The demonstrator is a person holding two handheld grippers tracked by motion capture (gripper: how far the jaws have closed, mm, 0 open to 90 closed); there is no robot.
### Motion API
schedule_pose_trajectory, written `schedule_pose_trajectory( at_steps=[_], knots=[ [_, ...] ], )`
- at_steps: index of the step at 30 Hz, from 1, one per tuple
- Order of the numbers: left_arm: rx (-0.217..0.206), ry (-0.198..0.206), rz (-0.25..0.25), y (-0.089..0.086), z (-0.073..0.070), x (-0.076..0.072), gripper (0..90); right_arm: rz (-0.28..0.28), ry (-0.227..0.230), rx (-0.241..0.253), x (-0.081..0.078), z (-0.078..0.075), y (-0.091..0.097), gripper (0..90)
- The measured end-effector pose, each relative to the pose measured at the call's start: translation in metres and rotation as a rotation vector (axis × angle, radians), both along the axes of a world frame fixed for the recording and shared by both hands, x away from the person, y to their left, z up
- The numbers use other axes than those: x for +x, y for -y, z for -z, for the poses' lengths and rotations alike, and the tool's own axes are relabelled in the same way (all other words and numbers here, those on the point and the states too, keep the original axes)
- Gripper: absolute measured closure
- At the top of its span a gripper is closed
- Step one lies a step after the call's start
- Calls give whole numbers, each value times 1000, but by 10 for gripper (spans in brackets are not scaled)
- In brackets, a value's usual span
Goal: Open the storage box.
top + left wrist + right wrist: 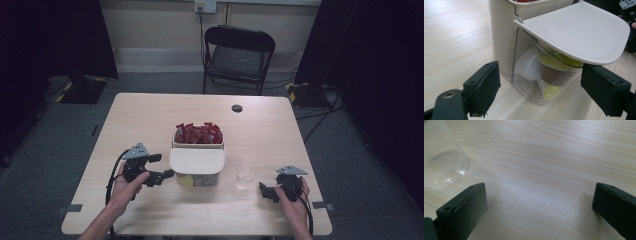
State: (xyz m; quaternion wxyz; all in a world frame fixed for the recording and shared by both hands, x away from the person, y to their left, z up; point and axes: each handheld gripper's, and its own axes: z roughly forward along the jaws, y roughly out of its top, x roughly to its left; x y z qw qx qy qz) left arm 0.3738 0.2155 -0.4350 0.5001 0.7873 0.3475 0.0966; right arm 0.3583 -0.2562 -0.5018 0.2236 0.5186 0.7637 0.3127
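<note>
1. My left tongs (pixel 167 173) sit at the 9 o'clock side of the dispenser box (pixel 197 161), tips just beside its clear lower bin, not touching as far as I can tell.
2. In the left gripper view the jaws stand wide apart, released, nothing between the pads (pixel 482 86); the clear bin (pixel 534 82) with its pods (pixel 554 72) lies dead ahead at 12 o'clock.
3. The cream lid (pixel 579 32) is tilted up on its hinge and overhangs the bin; my reach goes under its front lip, so lid edge versus jaw height is what the next move depends on.
4. The box's long axis runs 12 to 6 across the counter (pixel 150 115); the red sachets (pixel 198 133) fill the far half, the pods the near half.
5. My right tongs (pixel 265 192) rest well off at the 4 o'clock side of the box, also spread open and empty.
6. The clear cup (pixel 245 173) stands between the box and the right tongs, at their 10 o'clock, close by.
7. Judgement: left hand is nearer the pods, right nearer the cup.
</note>
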Motion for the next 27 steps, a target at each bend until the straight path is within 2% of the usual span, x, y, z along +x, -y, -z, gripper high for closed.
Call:
schedule_pose_trajectory(
  at_steps=[9,27],
  knots=[
    [0,18,13,1,-12,8,156,0,0,0,0,0,0,0],
    [-1,32,9,4,-22,13,157,0,0,0,0,0,0,0]
  ],
)
